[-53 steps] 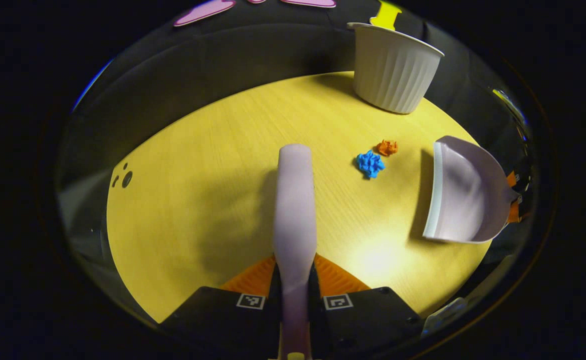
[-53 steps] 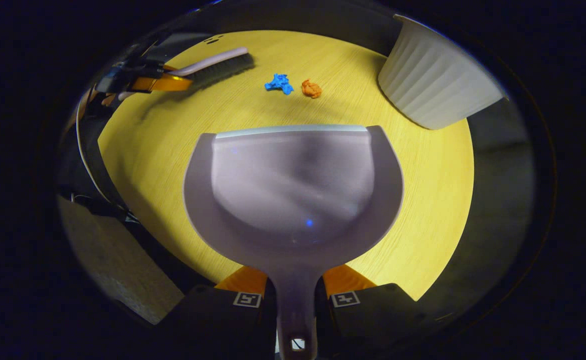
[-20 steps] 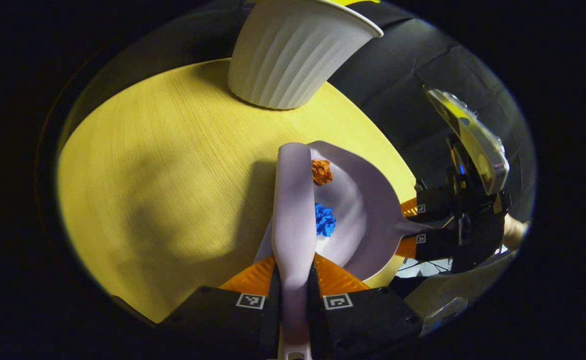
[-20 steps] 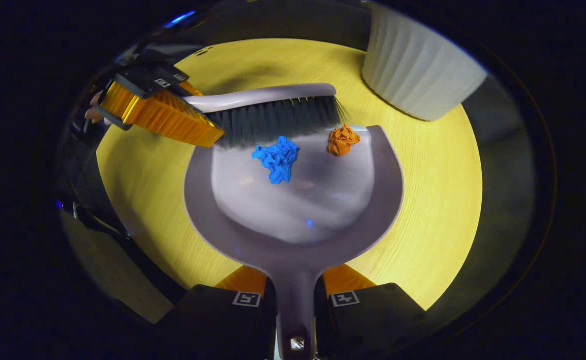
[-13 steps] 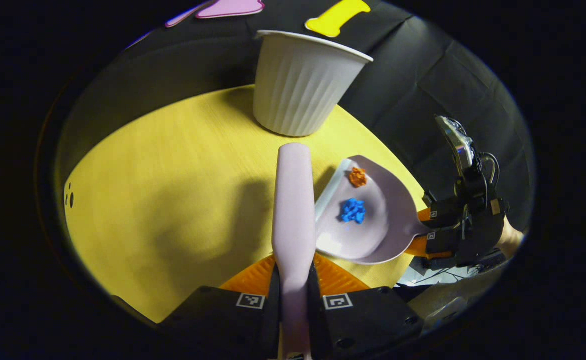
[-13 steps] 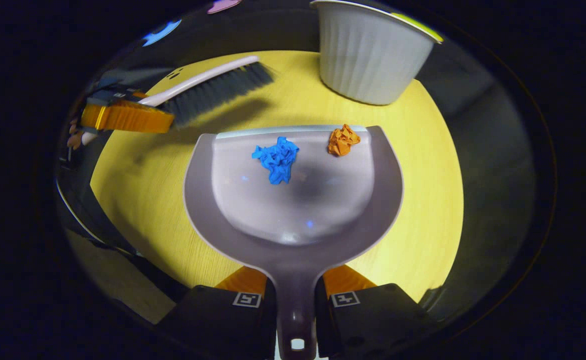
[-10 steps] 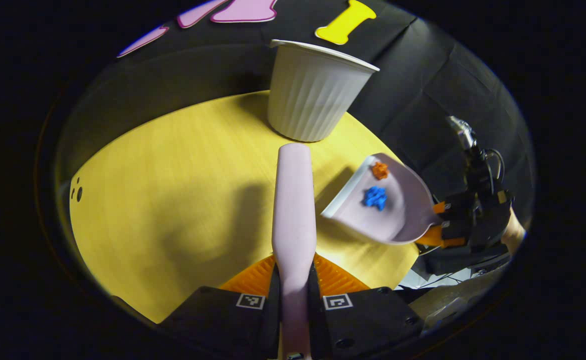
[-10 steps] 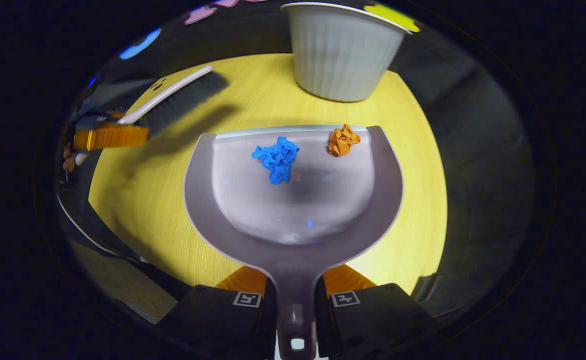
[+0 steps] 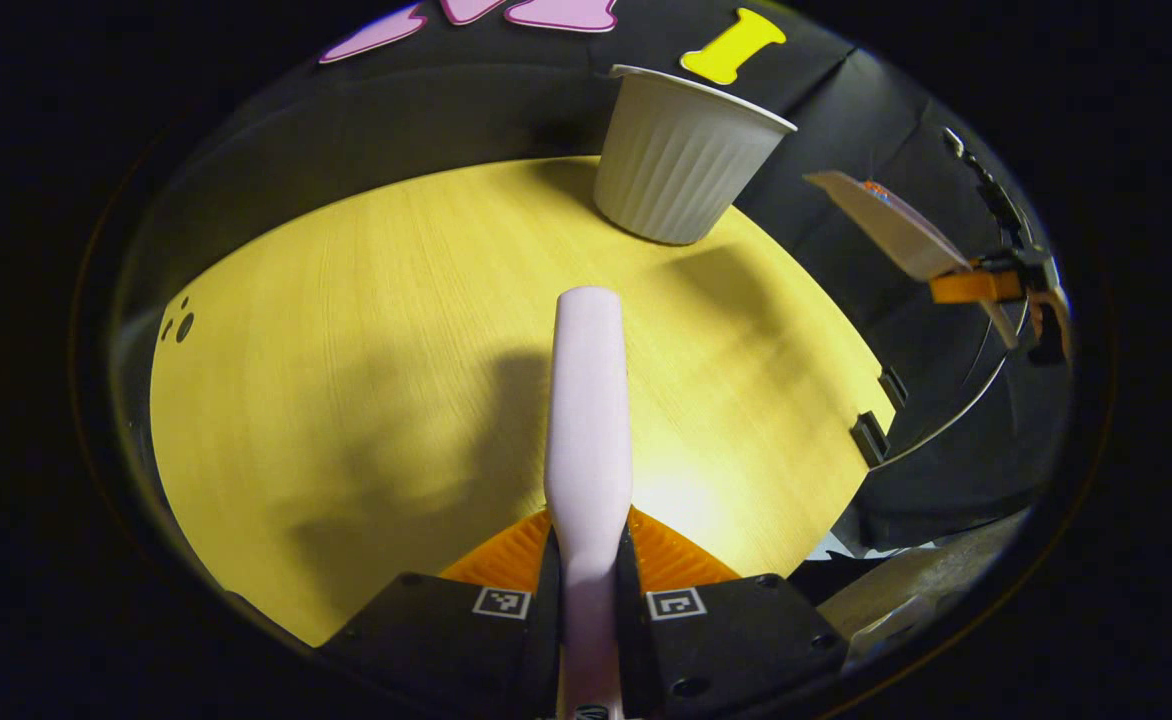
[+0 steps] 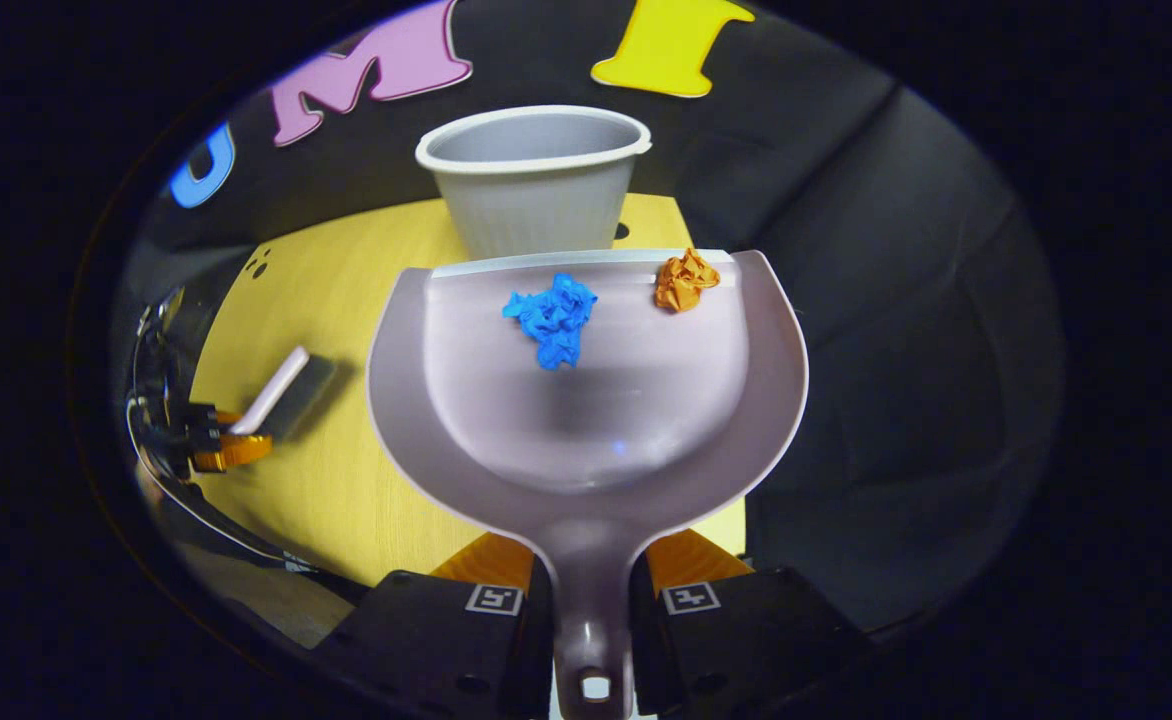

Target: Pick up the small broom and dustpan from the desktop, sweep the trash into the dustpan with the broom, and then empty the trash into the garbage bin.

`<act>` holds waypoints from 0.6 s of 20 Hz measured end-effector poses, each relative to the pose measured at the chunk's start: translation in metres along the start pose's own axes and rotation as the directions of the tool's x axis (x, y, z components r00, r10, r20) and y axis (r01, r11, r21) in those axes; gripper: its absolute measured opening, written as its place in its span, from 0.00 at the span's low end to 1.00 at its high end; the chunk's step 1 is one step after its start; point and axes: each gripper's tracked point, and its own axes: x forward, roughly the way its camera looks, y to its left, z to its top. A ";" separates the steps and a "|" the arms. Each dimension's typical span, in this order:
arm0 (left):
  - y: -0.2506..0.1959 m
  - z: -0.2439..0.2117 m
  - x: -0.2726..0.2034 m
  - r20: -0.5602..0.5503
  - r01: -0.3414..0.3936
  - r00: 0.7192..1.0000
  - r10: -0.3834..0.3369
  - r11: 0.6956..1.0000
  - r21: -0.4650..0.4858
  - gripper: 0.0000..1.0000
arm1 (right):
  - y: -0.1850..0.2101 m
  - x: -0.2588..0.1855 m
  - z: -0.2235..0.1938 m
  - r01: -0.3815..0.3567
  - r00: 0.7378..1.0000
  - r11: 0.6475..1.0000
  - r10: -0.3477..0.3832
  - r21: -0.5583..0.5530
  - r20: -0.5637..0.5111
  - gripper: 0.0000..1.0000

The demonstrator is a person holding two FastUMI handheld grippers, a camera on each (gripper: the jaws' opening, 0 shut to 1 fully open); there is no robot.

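My right gripper [image 10: 591, 585] is shut on the handle of the pale lilac dustpan [image 10: 586, 420], held up in the air. A crumpled blue scrap [image 10: 552, 318] and an orange scrap [image 10: 684, 279] lie near the pan's front lip. The white ribbed garbage bin [image 10: 531, 178] stands upright just beyond that lip, its open mouth showing. My left gripper [image 9: 588, 560] is shut on the handle of the small broom [image 9: 586, 420], held low over the yellow desktop [image 9: 366, 340]. In the left gripper view the raised dustpan [image 9: 891, 235] hangs to the right of the bin [image 9: 681, 160].
The round desktop [image 10: 346, 300] ends close behind the bin, against the black cloth wall. In the right gripper view the broom [image 10: 281, 390] and the left gripper [image 10: 216, 445] sit at the desk's left edge. Dark clips [image 9: 871, 435] sit on the desk's right rim.
The broom swept both scraps into the dustpan, then drew back to the left. The right gripper has lifted the loaded dustpan off the desk and brought it up toward the bin.
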 end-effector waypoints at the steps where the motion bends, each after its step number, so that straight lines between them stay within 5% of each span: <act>1: 0.001 -0.007 0.000 -0.002 0.005 1.000 -0.005 1.000 -0.006 0.28 | 0.000 0.000 0.005 0.003 1.000 1.000 -0.003 0.020 0.007 0.36; 6: 0.004 -0.027 -0.001 -0.012 0.007 1.000 -0.008 1.000 -0.009 0.28 | -0.002 0.000 0.019 0.047 0.999 0.998 -0.048 0.042 0.025 0.36; 12: 0.016 -0.033 -0.008 0.000 -0.006 1.000 0.006 1.000 -0.025 0.28 | -0.019 0.001 0.015 0.148 0.989 0.982 -0.147 -0.118 0.009 0.36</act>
